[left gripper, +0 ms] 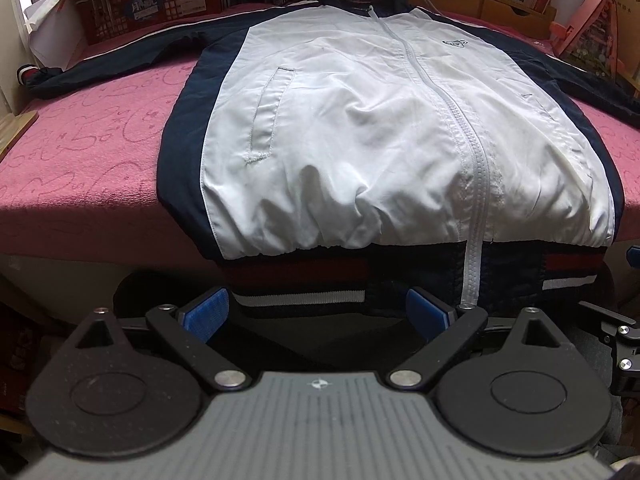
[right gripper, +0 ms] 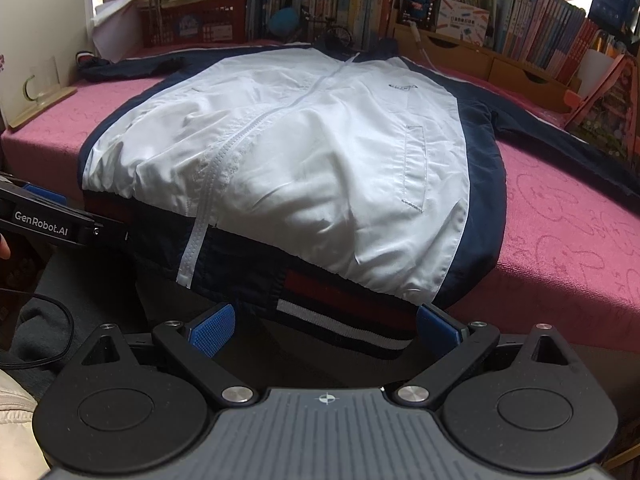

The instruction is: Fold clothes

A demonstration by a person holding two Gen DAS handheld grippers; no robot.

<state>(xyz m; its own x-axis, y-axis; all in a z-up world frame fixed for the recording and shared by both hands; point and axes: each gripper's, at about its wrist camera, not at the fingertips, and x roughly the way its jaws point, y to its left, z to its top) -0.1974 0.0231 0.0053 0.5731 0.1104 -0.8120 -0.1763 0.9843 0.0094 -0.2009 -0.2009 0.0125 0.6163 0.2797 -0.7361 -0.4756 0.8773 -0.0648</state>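
**Jacket spread flat, both grippers at the hem**

While the jacket point(left gripper: 360, 120) lies face up and zipped on the pink cloth point(left gripper: 100, 140) over the table, its sleeves are stretched out to either side and its striped hem point(left gripper: 300, 280) hangs over the near edge, right in front of me. I hold my left gripper point(left gripper: 318, 312) with its blue pads wide apart and nothing between them, level with the left half of the hem. My right gripper point(right gripper: 326, 326) is just as open, at the right half, one pad near the corner where the navy side panel ends.

The garment is laid out whole, with no fold in it that I can see. To fold it well, I judge each grip should take both layers of the ribbed band, not only the slippery white shell, which would slide and bunch. The two grips should sit evenly either side of the zip point(left gripper: 472, 216) so the cloth lifts level. The puffed air near the waist may need pressing flat.
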